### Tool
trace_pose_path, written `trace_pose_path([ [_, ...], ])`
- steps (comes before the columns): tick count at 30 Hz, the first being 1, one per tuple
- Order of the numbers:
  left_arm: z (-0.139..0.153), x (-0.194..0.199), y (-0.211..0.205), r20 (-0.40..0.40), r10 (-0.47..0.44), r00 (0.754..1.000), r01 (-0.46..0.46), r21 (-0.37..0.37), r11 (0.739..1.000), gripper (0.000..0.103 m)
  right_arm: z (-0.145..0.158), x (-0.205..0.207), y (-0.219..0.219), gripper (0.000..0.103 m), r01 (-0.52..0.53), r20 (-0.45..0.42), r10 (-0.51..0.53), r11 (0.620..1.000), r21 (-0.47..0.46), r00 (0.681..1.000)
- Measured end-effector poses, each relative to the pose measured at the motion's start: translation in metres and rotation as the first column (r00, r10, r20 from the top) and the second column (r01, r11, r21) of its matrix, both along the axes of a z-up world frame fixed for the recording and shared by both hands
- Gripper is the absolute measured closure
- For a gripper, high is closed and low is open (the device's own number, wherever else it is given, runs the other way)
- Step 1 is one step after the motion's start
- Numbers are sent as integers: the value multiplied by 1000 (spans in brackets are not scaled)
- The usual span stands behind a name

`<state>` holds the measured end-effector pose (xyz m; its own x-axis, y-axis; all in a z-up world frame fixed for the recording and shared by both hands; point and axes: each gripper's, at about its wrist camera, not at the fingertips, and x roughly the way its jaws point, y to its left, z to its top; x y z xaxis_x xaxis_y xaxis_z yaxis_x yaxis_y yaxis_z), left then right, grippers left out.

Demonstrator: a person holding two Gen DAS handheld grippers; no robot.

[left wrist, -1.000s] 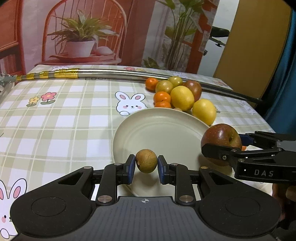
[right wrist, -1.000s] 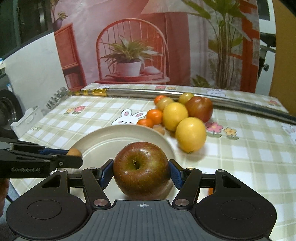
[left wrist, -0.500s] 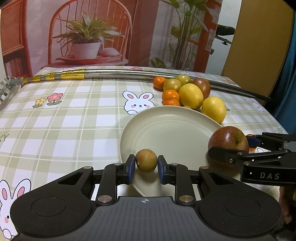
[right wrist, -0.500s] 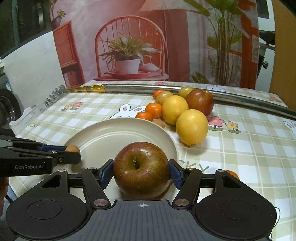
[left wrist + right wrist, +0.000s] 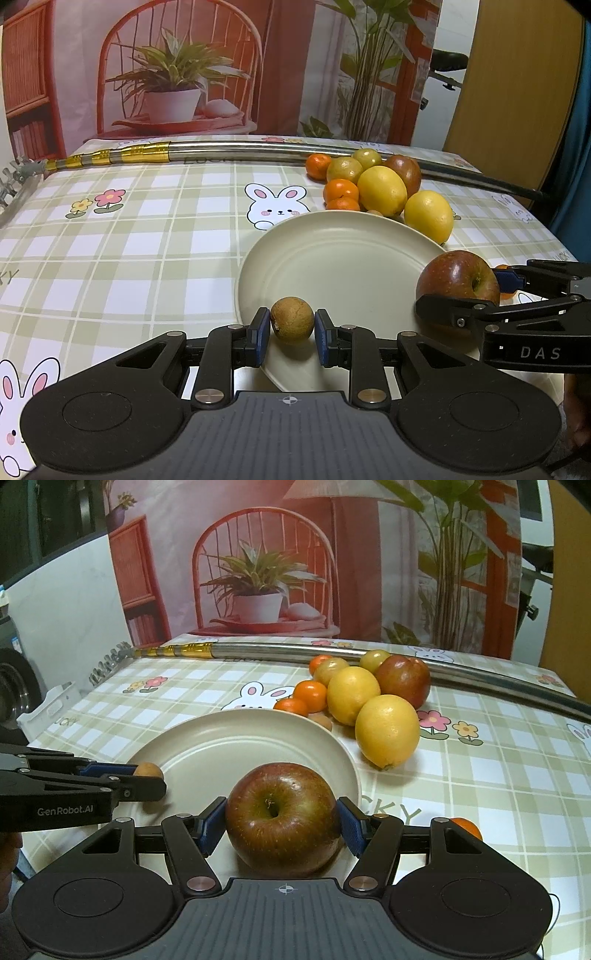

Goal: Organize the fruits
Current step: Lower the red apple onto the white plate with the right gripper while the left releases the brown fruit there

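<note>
Left wrist view: the cream plate (image 5: 343, 254) sits on the checked counter (image 5: 122, 258) with nothing lying on it. The left gripper (image 5: 291, 336) is clenched on a small brown fruit (image 5: 292, 320), held over the plate's near rim. At the right, the right gripper (image 5: 480, 291) grasps a red apple (image 5: 456, 280) at the plate's right edge. Against the earlier frames, the plate and the fruit pile sit further right in this view, while the brown fruit is gripped just as before. Beyond the plate's far rim lies the pile: two yellow lemons (image 5: 382, 190), small oranges (image 5: 340, 190), greenish fruits (image 5: 344, 169) and a dark red fruit (image 5: 406, 173). A long metal pole (image 5: 236, 153) runs along the counter's far edge behind them.

Right wrist view: the plate (image 5: 221, 738) is bare here too. The right gripper (image 5: 282, 823) holds the apple (image 5: 282, 818) between its blue pads at the plate's near right rim; the grip looks unchanged from earlier. The left gripper (image 5: 147, 779) reaches in from the left with the brown fruit (image 5: 149, 770) above the plate's left rim. The lemons (image 5: 388, 729) lie just past the plate's right side, well clear of both grippers. One small orange (image 5: 467, 827) shows behind the right finger, near the counter's near edge.
</note>
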<state>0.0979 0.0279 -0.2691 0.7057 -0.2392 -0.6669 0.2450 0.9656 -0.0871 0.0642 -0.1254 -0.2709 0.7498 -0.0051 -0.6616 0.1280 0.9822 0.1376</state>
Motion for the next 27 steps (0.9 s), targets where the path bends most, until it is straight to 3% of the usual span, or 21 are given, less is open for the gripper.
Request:
trace_pose_path([
  [6, 5, -1, 4, 17, 13, 1000, -12, -47, 999, 64, 0, 1, 0, 43, -1, -2, 1, 1000, -1, 1000],
  [14, 5, 0, 4, 13, 15, 1000, -15, -52, 999, 64, 5, -2, -1, 38, 1, 22, 0, 1000, -19, 1000],
  [27, 11, 2, 8, 19, 16, 1000, -15, -51, 999, 64, 13, -4, -2, 38, 0, 56, 2, 999, -37, 998],
])
